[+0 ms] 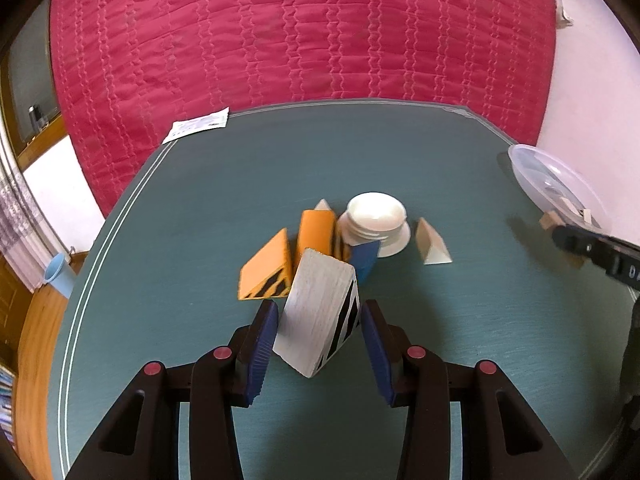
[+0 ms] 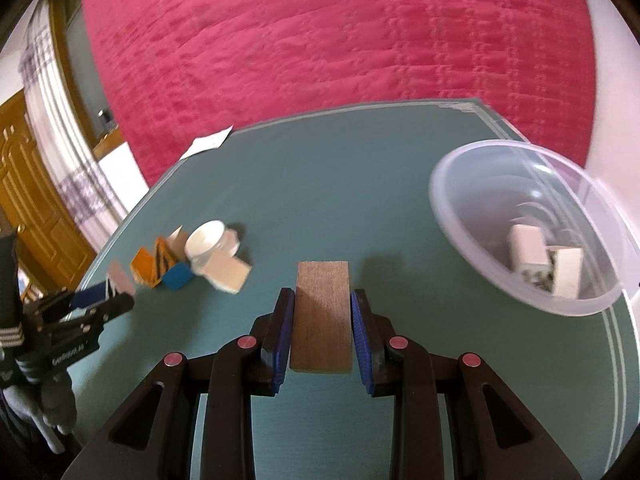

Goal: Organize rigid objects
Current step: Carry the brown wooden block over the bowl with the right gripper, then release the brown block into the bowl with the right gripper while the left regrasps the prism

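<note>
Right wrist view: right tool (image 2: 322, 330) is clenched on a brown wooden block (image 2: 322, 316), pads flat on both long sides, block's long axis running forward along the fingers. Clear plastic bowl (image 2: 480, 236) sits ahead and to the right on the green surface (image 2: 320, 184), near, already holding a few pale blocks (image 2: 528, 250). My read: next move is a swing right and forward over the rim, then release; right hand is clearly the nearer one.

Left wrist view: left tool (image 1: 320, 332) brackets a white striped block (image 1: 320, 312), which sits tilted. Left pad touches; a gap shows at the right pad, so not clenched. Remaining pile (image 1: 320, 236) of orange, blue and white pieces lies just ahead of it.
</note>
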Tool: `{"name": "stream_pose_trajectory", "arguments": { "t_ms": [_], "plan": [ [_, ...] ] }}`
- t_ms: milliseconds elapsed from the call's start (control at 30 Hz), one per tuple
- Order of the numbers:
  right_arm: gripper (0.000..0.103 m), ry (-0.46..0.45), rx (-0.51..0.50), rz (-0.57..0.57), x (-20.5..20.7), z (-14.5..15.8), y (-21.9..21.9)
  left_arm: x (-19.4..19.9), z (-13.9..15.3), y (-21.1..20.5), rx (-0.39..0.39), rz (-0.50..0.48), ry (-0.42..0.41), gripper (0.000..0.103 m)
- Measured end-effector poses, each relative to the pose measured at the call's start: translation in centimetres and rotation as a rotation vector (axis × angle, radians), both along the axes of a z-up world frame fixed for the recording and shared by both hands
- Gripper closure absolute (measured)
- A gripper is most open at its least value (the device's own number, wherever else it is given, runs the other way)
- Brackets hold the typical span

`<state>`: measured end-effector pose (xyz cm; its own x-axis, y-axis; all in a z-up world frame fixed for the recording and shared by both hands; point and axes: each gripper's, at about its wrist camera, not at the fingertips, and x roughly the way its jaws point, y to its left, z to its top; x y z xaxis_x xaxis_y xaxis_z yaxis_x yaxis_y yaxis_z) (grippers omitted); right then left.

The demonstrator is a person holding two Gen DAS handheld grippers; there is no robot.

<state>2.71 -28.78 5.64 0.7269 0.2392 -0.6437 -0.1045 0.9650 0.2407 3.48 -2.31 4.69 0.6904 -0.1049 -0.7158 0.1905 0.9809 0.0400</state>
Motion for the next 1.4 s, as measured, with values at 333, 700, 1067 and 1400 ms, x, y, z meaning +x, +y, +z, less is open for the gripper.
{"name": "stream_pose_trajectory", "arguments": {
  "t_ms": [333, 700, 1067, 1400],
  "plan": [
    [0.074, -0.053, 0.042, -0.179, -0.1, 1.6, -6.6, -0.1, 0.4, -2.4, 0.009, -0.046, -0.004, 0.057],
    [0.074, -0.095, 0.041, -0.399, 1.2, 2.2, -14.4, 0.2, 1.4, -6.3, 0.024, -0.12, -0.025, 0.057],
    [0.066, -0.073, 0.043, -0.495, 2.7, 0.3, -17.5, -0.1, 2.0, -8.5, 0.036, -0.175, -0.044, 0.057],
    [0.066, -0.087, -0.024, -0.489, 2.2, 0.0, -15.9, -0.3, -0.5, -7.3, 0.036, -0.175, 0.033, 0.044]
  ]
}}
